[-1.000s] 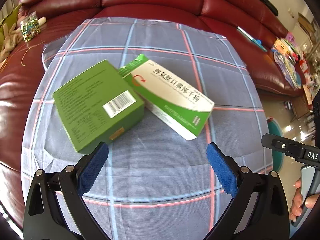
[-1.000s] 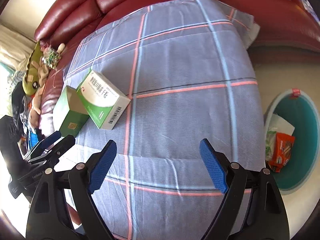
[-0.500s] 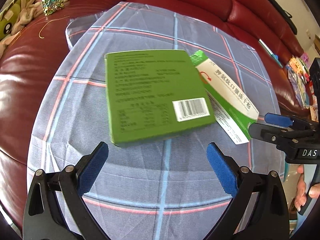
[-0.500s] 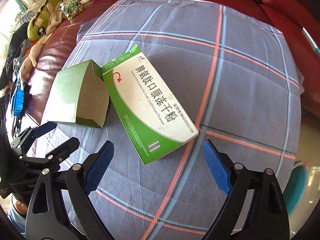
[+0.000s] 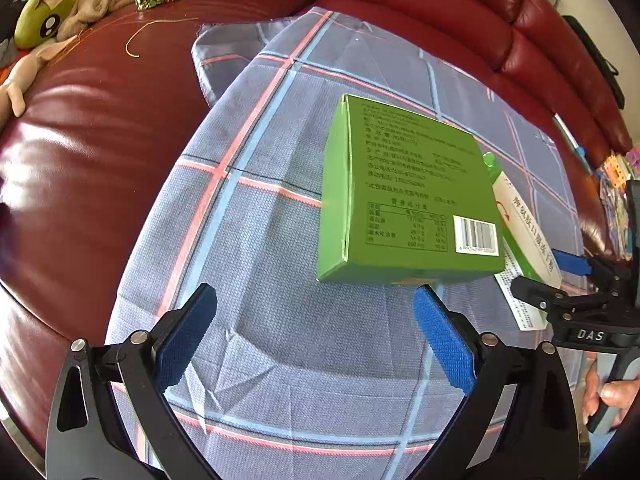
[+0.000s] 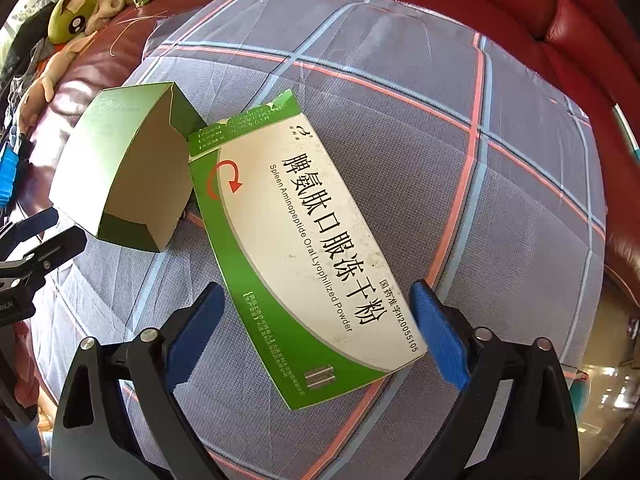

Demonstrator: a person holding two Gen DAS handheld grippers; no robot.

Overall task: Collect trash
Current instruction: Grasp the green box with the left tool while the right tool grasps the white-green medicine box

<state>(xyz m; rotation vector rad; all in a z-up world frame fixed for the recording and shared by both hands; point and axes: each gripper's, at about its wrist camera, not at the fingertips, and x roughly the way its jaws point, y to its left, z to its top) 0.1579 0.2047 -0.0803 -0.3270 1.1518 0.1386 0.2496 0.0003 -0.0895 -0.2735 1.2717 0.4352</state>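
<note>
- The left wrist view looks steeply down along its own fingers, close above the plaid cloth (image 5: 280, 352), with the green box (image 5: 404, 196) just ahead.
- The right wrist view also looks steeply down, very near the white-and-green box (image 6: 316, 256).
- Both views share the two boxes, the cloth, the red sofa (image 5: 92, 152) and the plush toys (image 6: 76, 12); each catches the other gripper at its edge.

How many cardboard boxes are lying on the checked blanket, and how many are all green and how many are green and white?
All-green cardboard box, open at one end: 1
Green and white cardboard medicine box: 1
Total boxes on the blue-grey checked blanket: 2
</note>
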